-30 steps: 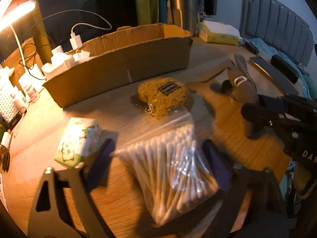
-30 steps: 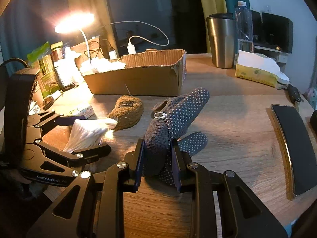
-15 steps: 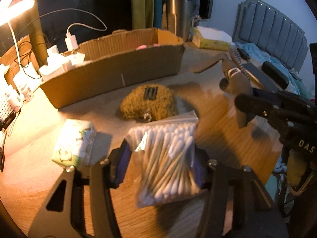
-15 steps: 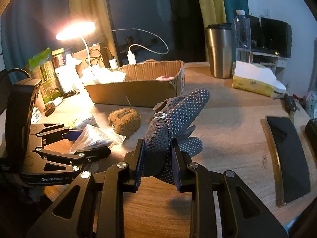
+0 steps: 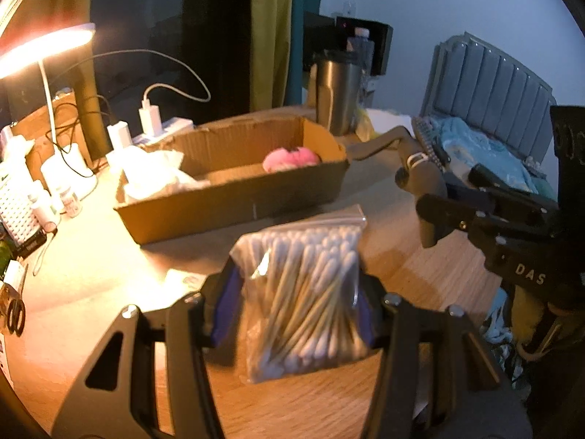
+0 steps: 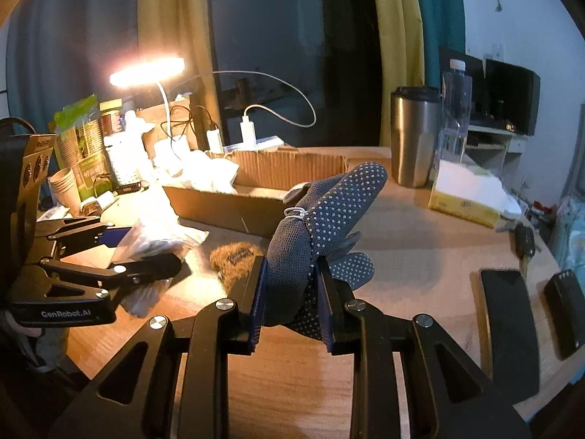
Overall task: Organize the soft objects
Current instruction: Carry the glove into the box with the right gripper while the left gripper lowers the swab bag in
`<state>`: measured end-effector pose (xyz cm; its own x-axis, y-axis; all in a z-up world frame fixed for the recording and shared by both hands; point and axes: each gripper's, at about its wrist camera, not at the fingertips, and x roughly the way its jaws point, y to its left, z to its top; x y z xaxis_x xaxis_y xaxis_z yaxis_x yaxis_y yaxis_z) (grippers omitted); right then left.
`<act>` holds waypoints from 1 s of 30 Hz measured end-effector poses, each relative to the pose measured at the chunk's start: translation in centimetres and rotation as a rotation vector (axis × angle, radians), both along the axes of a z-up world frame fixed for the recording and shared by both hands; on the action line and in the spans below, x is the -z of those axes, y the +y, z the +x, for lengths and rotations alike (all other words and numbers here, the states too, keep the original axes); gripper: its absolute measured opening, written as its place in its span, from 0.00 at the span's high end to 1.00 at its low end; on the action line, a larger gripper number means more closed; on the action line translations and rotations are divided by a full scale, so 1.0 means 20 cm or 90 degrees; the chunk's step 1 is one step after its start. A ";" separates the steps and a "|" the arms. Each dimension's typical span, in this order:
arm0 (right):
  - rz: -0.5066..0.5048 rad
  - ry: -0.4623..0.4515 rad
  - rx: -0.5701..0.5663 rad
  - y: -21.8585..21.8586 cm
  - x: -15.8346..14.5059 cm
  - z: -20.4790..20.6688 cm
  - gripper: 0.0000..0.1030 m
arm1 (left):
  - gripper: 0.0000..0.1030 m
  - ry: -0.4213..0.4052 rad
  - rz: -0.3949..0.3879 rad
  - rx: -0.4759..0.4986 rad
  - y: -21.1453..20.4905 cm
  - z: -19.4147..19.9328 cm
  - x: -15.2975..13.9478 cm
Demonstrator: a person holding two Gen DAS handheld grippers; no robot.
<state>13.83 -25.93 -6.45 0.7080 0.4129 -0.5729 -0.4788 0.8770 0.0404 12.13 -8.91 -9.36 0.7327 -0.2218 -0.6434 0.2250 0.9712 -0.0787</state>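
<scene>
Left gripper (image 5: 298,314) clamped swab bag (image 5: 303,300), clear of table (image 5: 91,270). Right gripper (image 6: 292,294) clenched on dotted gloves (image 6: 321,226). Box (image 5: 234,201) at far edge.

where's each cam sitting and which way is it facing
Left wrist: sits on the left gripper, facing along its fingers down over the table at the cardboard box; its fingers clamp a bag of cotton swabs, right gripper at the right edge.
Right wrist: sits on the right gripper, facing across the table; its fingers clamp a dotted grey glove, left gripper at left.
Shared: box, steel tumbler, lamp, both loads.
</scene>
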 end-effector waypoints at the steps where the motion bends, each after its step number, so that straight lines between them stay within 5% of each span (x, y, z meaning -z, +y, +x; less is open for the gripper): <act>1: -0.002 -0.003 0.000 0.01 -0.01 0.01 0.74 | 0.48 -0.003 -0.002 -0.001 0.01 0.00 -0.02; 30: -0.030 -0.037 -0.022 0.34 -0.20 0.29 0.74 | 0.47 -0.085 -0.059 -0.015 0.34 0.27 -0.28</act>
